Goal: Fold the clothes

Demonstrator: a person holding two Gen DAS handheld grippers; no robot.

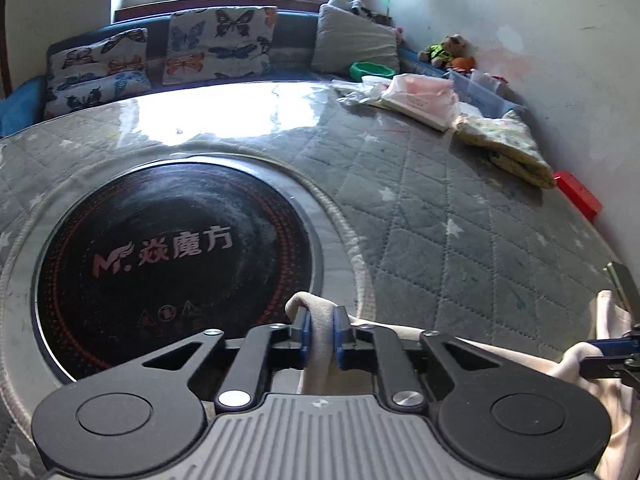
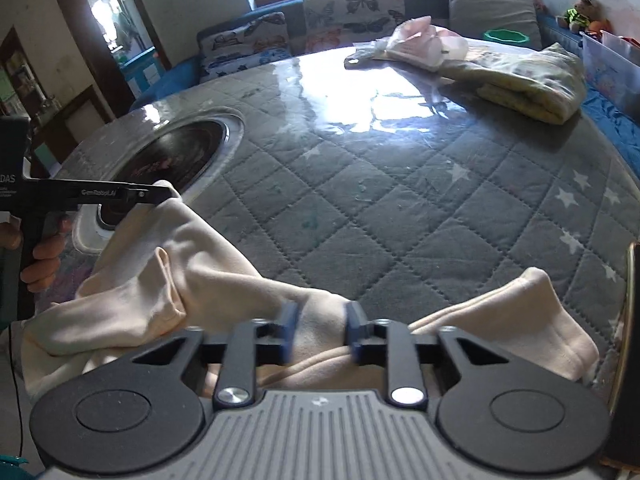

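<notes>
Garment [image 2: 208, 264]: soft matt cream knit cloth. Table cover [image 1: 440, 208]: quilted grey fabric under glossy clear film. Cooktop [image 1: 172, 248]: glossy black glass, brushed metal rim. Grippers: matt black plastic.

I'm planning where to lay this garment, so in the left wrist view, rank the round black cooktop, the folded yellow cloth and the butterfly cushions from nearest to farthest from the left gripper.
From the left gripper:
1. Round black cooktop, just ahead, left.
2. Folded yellow cloth, right, by the wall.
3. Butterfly cushions, at the back, under the window.

Left gripper [image 1: 321, 334] and right gripper [image 2: 322, 330] — both seemingly pinched tight — level, side by side.
</notes>
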